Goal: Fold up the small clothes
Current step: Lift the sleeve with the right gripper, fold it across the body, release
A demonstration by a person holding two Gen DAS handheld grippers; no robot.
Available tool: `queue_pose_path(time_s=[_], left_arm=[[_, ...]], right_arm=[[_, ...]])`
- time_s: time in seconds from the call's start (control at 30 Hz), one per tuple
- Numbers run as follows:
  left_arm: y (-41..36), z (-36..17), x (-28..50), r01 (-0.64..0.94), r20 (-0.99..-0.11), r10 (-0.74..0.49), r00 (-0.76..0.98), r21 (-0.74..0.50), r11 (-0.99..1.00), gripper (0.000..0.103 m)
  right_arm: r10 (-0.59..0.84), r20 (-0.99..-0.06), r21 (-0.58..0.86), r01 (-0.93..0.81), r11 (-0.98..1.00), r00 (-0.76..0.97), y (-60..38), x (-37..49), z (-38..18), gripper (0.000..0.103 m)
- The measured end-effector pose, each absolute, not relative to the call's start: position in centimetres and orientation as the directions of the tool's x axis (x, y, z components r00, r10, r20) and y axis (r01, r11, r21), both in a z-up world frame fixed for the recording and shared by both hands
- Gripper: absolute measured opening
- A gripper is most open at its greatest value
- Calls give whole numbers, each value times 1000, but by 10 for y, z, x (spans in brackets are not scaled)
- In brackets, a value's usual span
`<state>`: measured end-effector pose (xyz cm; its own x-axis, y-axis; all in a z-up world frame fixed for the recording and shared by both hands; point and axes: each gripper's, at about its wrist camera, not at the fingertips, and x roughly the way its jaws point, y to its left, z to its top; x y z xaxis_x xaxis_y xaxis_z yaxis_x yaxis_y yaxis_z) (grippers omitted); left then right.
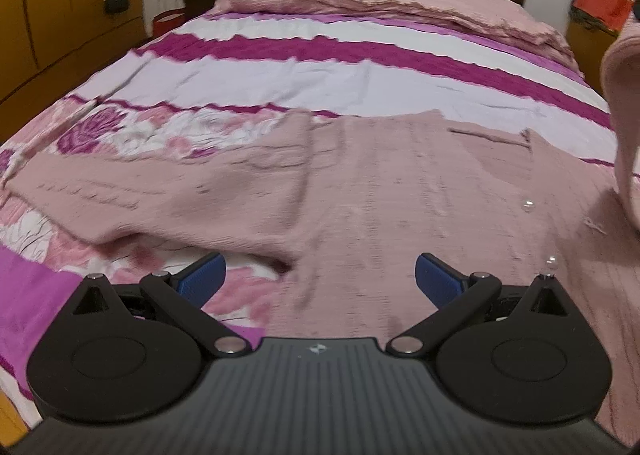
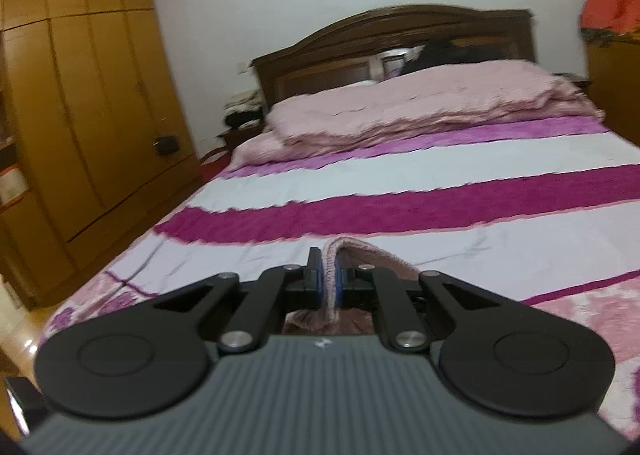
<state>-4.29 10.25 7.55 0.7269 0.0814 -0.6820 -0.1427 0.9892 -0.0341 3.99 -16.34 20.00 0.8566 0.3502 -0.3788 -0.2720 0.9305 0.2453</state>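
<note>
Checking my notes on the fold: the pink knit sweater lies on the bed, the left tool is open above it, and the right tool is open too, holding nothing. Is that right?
Not quite. The right tool is shut on a fold of the pink knit sweater, as the right wrist view shows. The rest holds: the sweater lies on the bed, and the left tool is open above it.

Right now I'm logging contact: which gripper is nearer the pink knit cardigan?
Right. The right gripper is clamped on the pink knit cardigan, lifting a fold; the left gripper hovers open above it.

Dusty-pink knit cardigan (image 1: pixel 400 191), magenta-striped bedspread (image 1: pixel 320 71)
</note>
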Motion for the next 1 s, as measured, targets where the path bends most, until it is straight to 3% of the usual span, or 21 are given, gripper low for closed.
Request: queue_pose_path(time_s=[0.17,0.4,0.67,0.7,0.73,0.8,1.0], left_arm=[[125,71,-46,-184,-689,99,718,-51,982,103],[138,68,-47,-197,-692,109,713,-49,979,103],[138,68,-42,-181,-690,101,716,-44,982,103],[137,69,-41,-176,-689,100,718,-42,983,103],[136,70,-40,-170,-687,97,720,-39,985,103],[134,74,-36,-154,-681,91,727,-33,988,103],[117,88,-15,-76,-649,89,756,48,996,103]], right_arm=[[408,-422,264,-321,909,809,-116,57,180,9],[461,-560,273,-372,887,688,-58,85,111,9],[507,-605,308,-407,860,614,-39,95,69,14],[499,-603,298,-404,865,623,-41,94,68,22],[491,-597,295,-395,870,634,-47,90,69,42],[475,-577,307,-363,880,664,-62,84,67,67],[392,-555,327,-241,914,733,-121,64,63,68]])
